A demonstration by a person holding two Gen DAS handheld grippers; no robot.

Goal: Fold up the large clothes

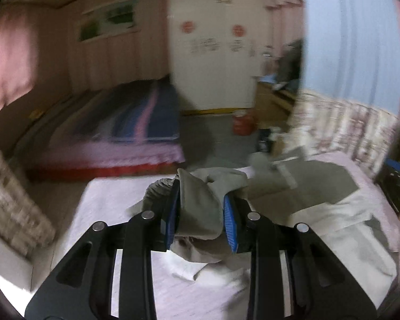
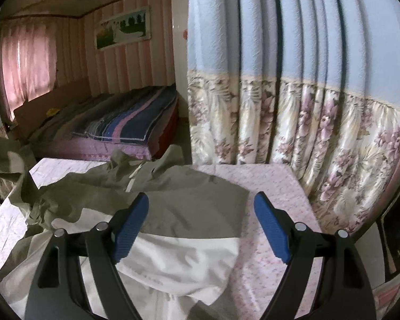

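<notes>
A large grey-and-white garment [image 2: 189, 213] lies spread over a bed with a pale pink sheet [image 2: 280, 202]. In the left wrist view my left gripper [image 1: 201, 208] is shut on a bunched grey sleeve or cuff of that garment [image 1: 197, 208], lifted above the bed, with cloth trailing down to the rest of the garment [image 1: 306, 192]. In the right wrist view my right gripper [image 2: 201, 229] hovers open over the garment's grey and white panels, and its blue pads [image 2: 270, 226] touch no cloth. At the left of that view more grey cloth [image 2: 5, 160] hangs raised.
A blue and floral curtain [image 2: 293, 93] hangs close on the right of the bed. Across a strip of floor stands a second bed with a striped blanket [image 1: 136, 117]. Near a white door [image 1: 213, 53] sits a red container [image 1: 242, 124]. The left wrist view is blurred.
</notes>
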